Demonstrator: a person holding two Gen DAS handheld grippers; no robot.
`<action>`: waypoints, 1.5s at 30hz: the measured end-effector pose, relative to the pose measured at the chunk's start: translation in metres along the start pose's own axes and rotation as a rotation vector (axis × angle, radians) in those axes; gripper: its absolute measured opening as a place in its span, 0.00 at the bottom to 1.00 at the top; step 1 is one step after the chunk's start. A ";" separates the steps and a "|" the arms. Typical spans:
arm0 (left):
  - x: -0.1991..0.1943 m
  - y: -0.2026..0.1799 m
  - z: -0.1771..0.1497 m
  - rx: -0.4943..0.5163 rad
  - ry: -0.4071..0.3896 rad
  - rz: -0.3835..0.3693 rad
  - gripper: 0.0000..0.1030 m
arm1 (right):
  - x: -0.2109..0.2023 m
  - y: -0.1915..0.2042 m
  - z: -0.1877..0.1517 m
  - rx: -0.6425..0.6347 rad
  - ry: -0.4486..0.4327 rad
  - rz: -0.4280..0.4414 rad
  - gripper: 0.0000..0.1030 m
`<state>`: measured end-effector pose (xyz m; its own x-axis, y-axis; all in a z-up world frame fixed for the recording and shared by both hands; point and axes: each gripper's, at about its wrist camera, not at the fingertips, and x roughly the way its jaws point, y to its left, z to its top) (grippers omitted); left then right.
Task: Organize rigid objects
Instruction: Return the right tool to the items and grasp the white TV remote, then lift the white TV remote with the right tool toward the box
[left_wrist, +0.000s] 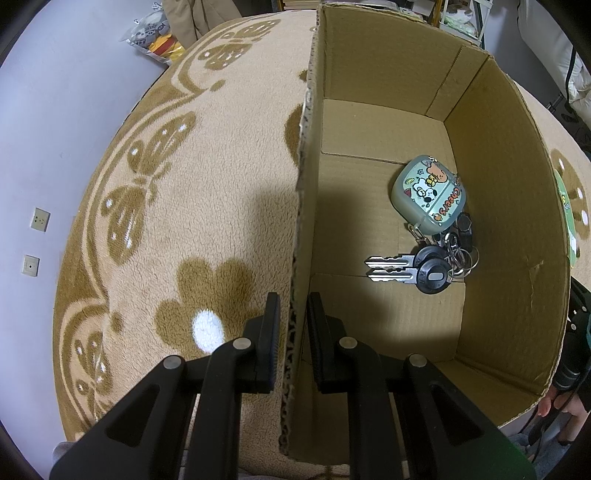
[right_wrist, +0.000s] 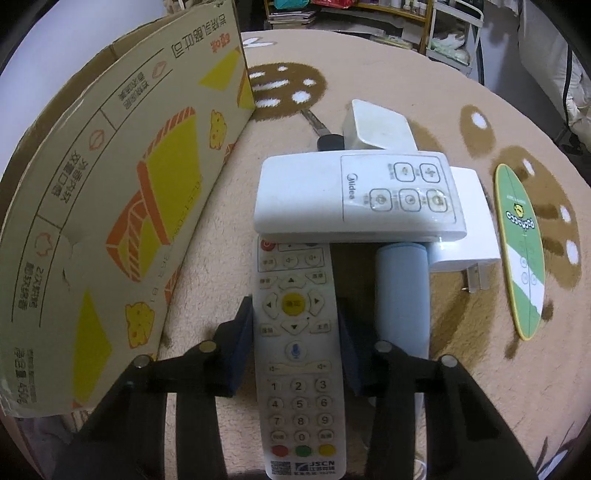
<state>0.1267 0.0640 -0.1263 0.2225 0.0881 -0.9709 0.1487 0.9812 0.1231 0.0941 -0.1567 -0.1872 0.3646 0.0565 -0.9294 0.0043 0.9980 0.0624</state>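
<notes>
TV remote (right_wrist: 300, 354) top hidden under Midea remote (right_wrist: 360, 195).

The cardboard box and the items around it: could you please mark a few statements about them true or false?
1. The left hand-held gripper straddles the wall of the cardboard box. True.
2. The box is empty. False: a cartoon-printed case and a bunch of keys lie in it.
3. The right hand-held gripper has its fingers on either side of the long TV remote. True.
4. The white Midea remote lies underneath the TV remote. False: it lies across the top end of the TV remote.
5. The green oval card is inside the box. False: it lies on the blanket.
</notes>
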 end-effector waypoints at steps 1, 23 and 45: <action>0.000 0.000 0.000 -0.001 0.000 -0.001 0.13 | 0.000 0.001 0.000 -0.001 -0.003 -0.004 0.44; 0.003 -0.007 0.000 0.011 0.008 0.014 0.12 | -0.037 -0.001 0.004 0.023 -0.107 0.028 0.42; 0.001 -0.006 0.001 0.005 0.009 0.010 0.12 | -0.124 -0.004 0.054 0.012 -0.346 0.063 0.35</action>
<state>0.1270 0.0579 -0.1281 0.2148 0.0991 -0.9716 0.1518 0.9794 0.1334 0.0989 -0.1687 -0.0530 0.6583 0.1032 -0.7456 -0.0175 0.9924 0.1219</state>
